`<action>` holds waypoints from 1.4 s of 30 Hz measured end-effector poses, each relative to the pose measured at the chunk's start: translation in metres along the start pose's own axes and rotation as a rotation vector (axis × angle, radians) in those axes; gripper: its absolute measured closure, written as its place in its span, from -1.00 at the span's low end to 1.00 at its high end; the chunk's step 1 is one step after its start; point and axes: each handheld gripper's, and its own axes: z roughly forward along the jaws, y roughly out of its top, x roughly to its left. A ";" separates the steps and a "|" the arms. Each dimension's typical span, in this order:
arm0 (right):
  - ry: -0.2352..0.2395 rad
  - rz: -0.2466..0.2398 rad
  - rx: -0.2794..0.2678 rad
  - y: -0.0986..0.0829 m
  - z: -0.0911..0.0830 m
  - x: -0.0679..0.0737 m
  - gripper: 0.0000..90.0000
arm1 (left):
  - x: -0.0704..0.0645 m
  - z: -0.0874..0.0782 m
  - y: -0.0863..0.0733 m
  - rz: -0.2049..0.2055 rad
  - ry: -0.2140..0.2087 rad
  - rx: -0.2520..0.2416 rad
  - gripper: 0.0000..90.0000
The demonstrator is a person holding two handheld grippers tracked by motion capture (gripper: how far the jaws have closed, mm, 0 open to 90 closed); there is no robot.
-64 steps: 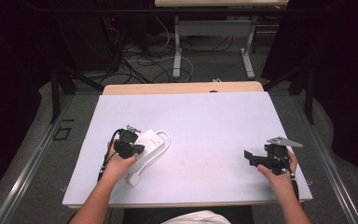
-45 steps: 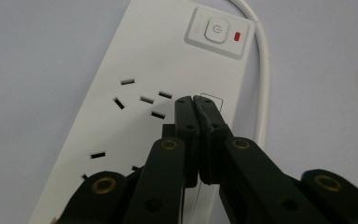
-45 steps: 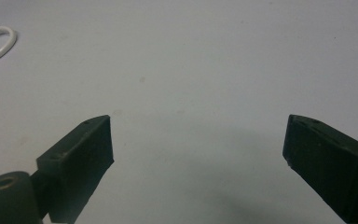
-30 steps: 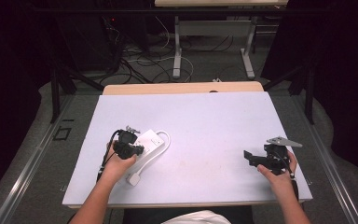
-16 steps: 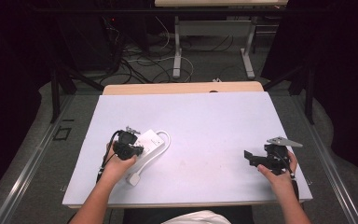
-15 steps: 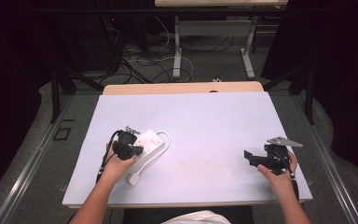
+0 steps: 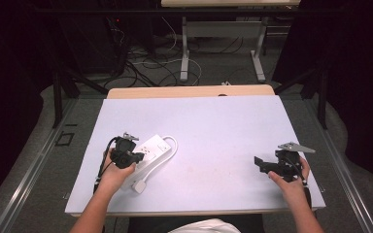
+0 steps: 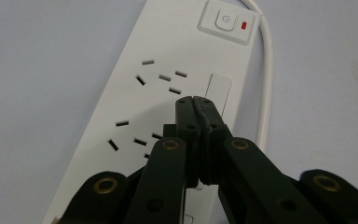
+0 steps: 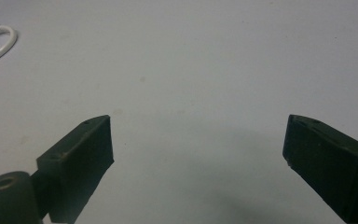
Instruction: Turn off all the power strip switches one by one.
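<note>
No movement since the earlier frames: the left gripper (image 8: 196,103) is still hovering, jaws pressed together, over the white plastic power strip (image 7: 148,154) at the table's (image 7: 213,121) near left. The right gripper (image 7: 267,164) is idling, jaws wide. The left gripper view is resolving socket slots and a switch (image 8: 224,21).

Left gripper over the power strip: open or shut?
Shut. The left gripper has its fingers pressed together, empty, above the power strip.

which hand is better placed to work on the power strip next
Left. The left gripper hangs right over the power strip, its jaws closed, tips near the sockets. The right gripper sits open, far across the table with bare surface between its jaws.
</note>
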 end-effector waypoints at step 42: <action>0.001 0.001 0.001 0.000 0.000 0.000 -0.81 | 0.004 -0.005 -0.019 -0.025 -0.002 0.035 0.97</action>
